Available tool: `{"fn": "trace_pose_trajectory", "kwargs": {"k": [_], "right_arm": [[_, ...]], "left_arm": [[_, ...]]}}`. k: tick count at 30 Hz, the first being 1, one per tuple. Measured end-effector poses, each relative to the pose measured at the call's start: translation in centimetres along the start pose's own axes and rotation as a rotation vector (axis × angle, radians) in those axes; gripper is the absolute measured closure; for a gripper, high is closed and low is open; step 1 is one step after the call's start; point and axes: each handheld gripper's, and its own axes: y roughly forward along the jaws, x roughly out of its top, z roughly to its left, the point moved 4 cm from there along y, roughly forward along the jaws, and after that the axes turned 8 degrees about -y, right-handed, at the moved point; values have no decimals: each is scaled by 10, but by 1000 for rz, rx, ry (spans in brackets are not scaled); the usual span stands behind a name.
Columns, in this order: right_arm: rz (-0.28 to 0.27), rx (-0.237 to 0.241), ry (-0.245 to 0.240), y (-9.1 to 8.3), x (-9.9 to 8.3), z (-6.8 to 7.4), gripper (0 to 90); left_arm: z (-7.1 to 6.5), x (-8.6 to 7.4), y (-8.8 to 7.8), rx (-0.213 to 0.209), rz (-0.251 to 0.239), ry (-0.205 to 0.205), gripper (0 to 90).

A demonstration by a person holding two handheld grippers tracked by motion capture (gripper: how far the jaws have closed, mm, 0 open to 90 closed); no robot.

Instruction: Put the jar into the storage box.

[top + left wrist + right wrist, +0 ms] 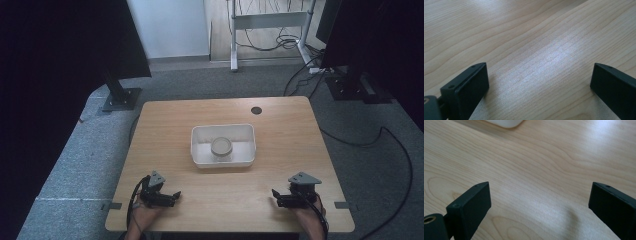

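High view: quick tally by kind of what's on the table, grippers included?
White tray: 1
Round cup inside the tray: 1
Grippers: 2, left gripper and right gripper, both open and holding nothing, resting near the table's front edge
Total: 4

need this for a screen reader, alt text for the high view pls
A white rectangular tray sits mid-table on a wooden table with a small round container inside it. Near the table's front edge, the left gripper and right gripper rest apart, jaws open.
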Motion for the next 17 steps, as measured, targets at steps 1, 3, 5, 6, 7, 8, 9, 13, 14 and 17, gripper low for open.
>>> {"fn": "trace_pose_trajectory", "kwargs": {"k": [1, 3, 5, 6, 7, 8, 9, 13, 14, 17], "right_arm": [[4, -1, 4, 0, -2, 0, 41], [12, -2, 10, -1, -5, -1, 41], [22, 0, 18, -1, -8, -2, 41], [26, 0, 22, -1, -10, -2, 41], [29, 1, 24, -1, -11, -3, 41], [34, 2, 28, -2, -13, -3, 41], [38, 2, 31, -1, -14, -3, 40], [61, 5, 42, -1, -19, -4, 41], [60, 4, 41, -1, -19, -4, 40], [60, 2, 46, -1, -20, -5, 39]], "left_arm": [[0, 0, 0, 0, 0, 0, 16], [0, 0, 0, 0, 0, 0, 16], [0, 0, 0, 0, 1, 0, 15], [0, 0, 0, 0, 1, 0, 16], [0, 0, 0, 0, 1, 0, 16], [0, 0, 0, 0, 1, 0, 16], [0, 0, 0, 0, 1, 0, 16], [0, 0, 0, 0, 1, 0, 15], [0, 0, 0, 0, 1, 0, 16], [0, 0, 0, 0, 1, 0, 15]]}}
